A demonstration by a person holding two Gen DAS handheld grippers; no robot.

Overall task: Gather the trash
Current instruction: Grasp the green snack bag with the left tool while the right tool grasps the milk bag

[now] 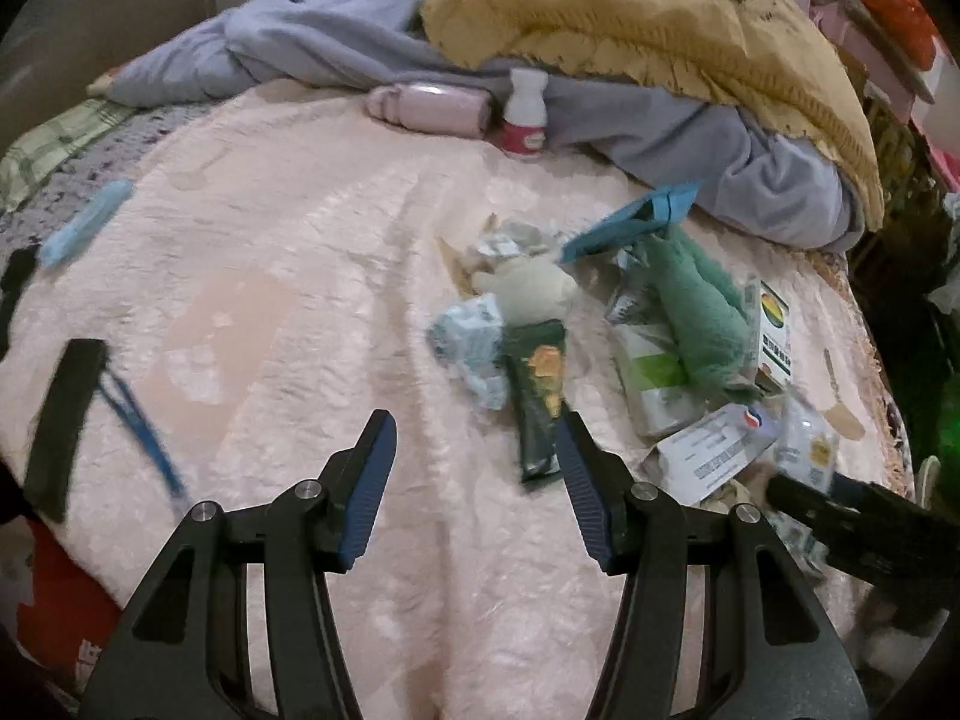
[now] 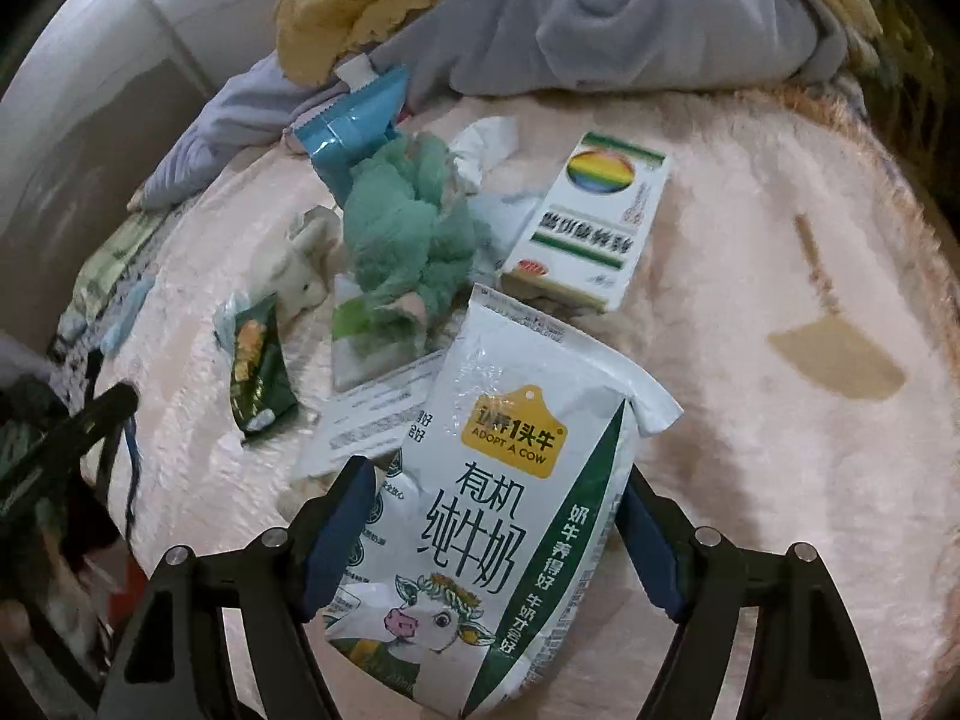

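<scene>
Trash lies in a pile on a pink fuzzy blanket (image 1: 288, 276). In the left wrist view my left gripper (image 1: 477, 438) is open and empty, just above the blanket, with a dark green snack wrapper (image 1: 540, 396) by its right finger. A crumpled pale blue wrapper (image 1: 471, 342), a blue packet (image 1: 630, 222) and a green cloth (image 1: 702, 306) lie beyond. In the right wrist view my right gripper (image 2: 498, 492) is open with a white milk pouch (image 2: 498, 510) lying between its fingers. A white medicine box (image 2: 591, 222) lies past the pouch.
Grey clothes (image 1: 336, 48) and a yellow blanket (image 1: 630, 6) are heaped at the back, with a small white bottle (image 1: 525, 114) and a pink roll (image 1: 432, 105). A black strip (image 1: 63, 426) and blue cord (image 1: 141, 426) lie at the left. A wooden spoon (image 2: 834, 336) lies at the right.
</scene>
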